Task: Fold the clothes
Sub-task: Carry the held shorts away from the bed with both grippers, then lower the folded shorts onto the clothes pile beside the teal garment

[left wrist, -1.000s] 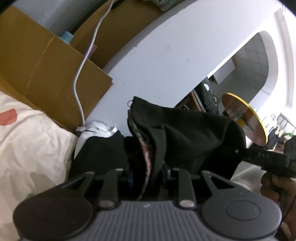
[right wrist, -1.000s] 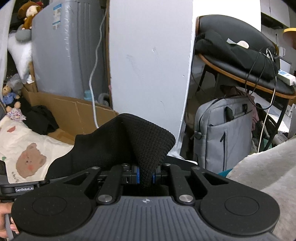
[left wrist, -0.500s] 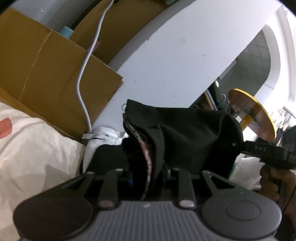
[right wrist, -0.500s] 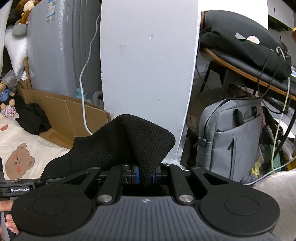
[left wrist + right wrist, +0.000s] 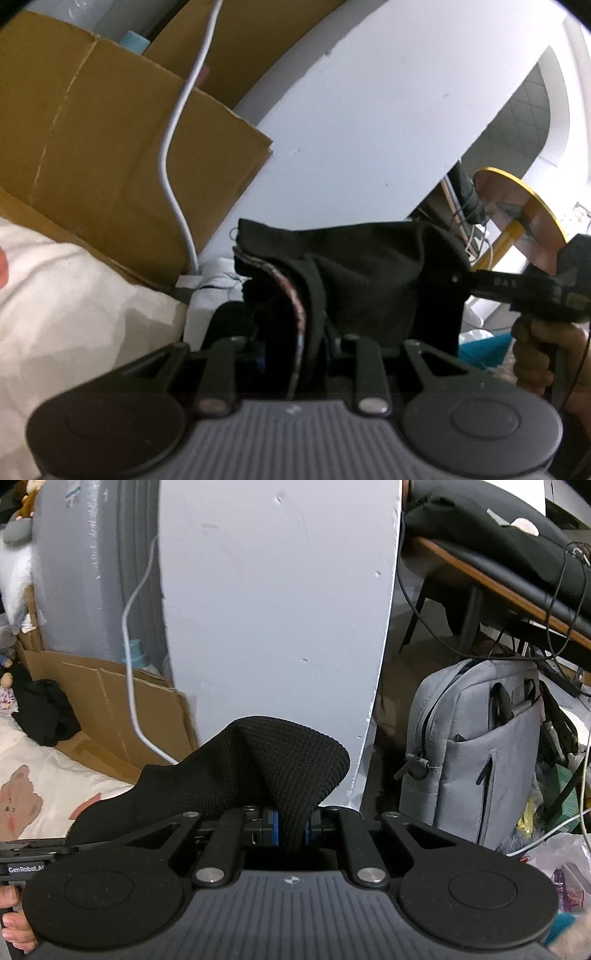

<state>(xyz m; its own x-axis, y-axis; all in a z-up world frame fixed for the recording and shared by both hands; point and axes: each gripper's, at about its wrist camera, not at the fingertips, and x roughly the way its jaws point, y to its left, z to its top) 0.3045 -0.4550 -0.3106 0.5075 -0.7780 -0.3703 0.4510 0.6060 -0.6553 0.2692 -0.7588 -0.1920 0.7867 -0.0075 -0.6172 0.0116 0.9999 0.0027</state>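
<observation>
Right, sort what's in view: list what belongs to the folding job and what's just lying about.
In the job:
black knit garment
left gripper, shut on it
right gripper, shut on it

Lying about:
cardboard box
white cable
grey laptop bag
bear-print sheet
round mirror

I see the black garment (image 5: 280, 760) as coarse, ribbed knit cloth, matt throughout. My right gripper (image 5: 291, 829) is matt black plastic with shiny metal pins. Behind it sit dull brown cardboard (image 5: 92, 129), a smooth painted wall (image 5: 273, 609), and a grey woven-fabric bag (image 5: 476, 753).
</observation>
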